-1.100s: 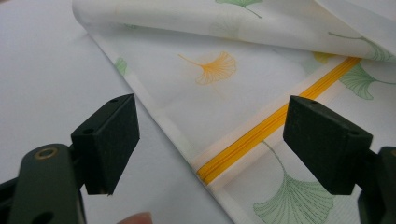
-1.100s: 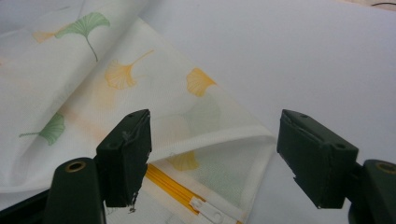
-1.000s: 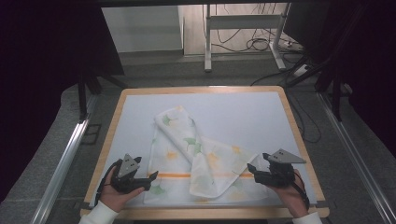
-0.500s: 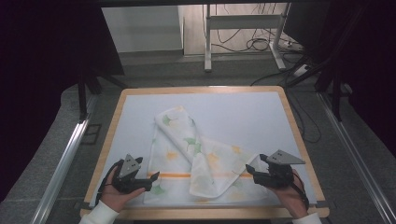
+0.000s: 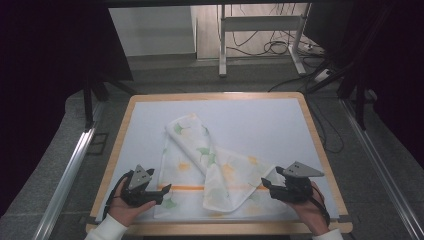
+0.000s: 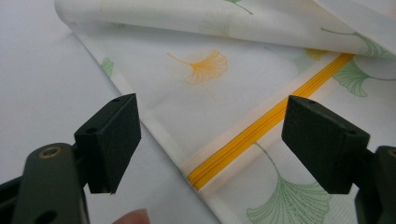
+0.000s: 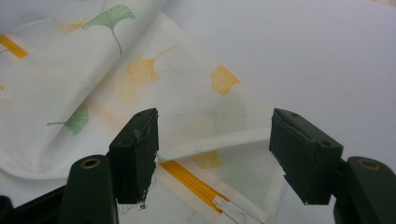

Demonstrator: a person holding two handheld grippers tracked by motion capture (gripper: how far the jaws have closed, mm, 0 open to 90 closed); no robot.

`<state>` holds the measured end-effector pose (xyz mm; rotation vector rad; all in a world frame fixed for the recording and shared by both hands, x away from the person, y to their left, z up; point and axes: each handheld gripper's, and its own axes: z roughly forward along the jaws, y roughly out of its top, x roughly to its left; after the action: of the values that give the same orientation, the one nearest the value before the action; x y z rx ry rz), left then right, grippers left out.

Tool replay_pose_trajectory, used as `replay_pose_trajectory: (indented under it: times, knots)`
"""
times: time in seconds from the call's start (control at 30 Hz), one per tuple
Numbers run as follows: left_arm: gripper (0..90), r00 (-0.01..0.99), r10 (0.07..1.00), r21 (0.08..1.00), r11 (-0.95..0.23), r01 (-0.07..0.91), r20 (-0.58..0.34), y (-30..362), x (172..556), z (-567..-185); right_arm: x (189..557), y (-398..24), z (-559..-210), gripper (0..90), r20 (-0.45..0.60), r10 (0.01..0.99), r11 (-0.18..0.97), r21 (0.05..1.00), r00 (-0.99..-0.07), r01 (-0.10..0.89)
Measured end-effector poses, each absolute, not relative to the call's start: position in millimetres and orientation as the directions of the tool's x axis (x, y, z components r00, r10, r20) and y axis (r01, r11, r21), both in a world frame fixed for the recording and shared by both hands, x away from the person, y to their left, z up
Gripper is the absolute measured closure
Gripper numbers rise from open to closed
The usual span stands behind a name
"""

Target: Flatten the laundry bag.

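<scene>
The work in hand looks like the start of a grasp on the mesh laundry bag (image 5: 210, 170), a white zip bag printed with ginkgo leaves that lies crumpled and partly folded over itself in the lower middle of the high view, on the white mat of the bench (image 5: 260, 120). The left gripper (image 5: 165, 192) sits at the bag's lower left edge, jaws apart, with the orange zipper (image 6: 261, 128) running between them and nothing pinched. The right gripper (image 5: 266, 186) sits at the lower right corner; its jaws have just been closing, yet in the right gripper view they stand apart around the folded corner, the zipper pull (image 7: 229, 207) just below, pads not pressing.

Next, I judge, each gripper must clamp on its edge before any lift or spread; the thin mesh needs a low, full bite.

Against the earlier high views, both hands and the bag lie as they did.
</scene>
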<state>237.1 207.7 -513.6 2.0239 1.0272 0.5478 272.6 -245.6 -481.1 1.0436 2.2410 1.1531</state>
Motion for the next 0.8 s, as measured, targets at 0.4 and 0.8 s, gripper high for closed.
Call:
replay_pose_trajectory:
  times: [0.4,0.8]
  knots:
    - [20.4,0.59,0.807,0.787,-0.384,0.482,0.032,205.3,237.4,-515.5,266.8,-236.8,-472.5,34.0,-0.034,0.755,0.379,0.837,-0.655,0.394]
    - [20.4,0.593,0.804,0.786,-0.389,0.481,0.035,204.7,237.9,-516.2,251.5,-202.7,-468.9,30.2,-0.022,0.672,0.433,0.823,-0.74,0.369]
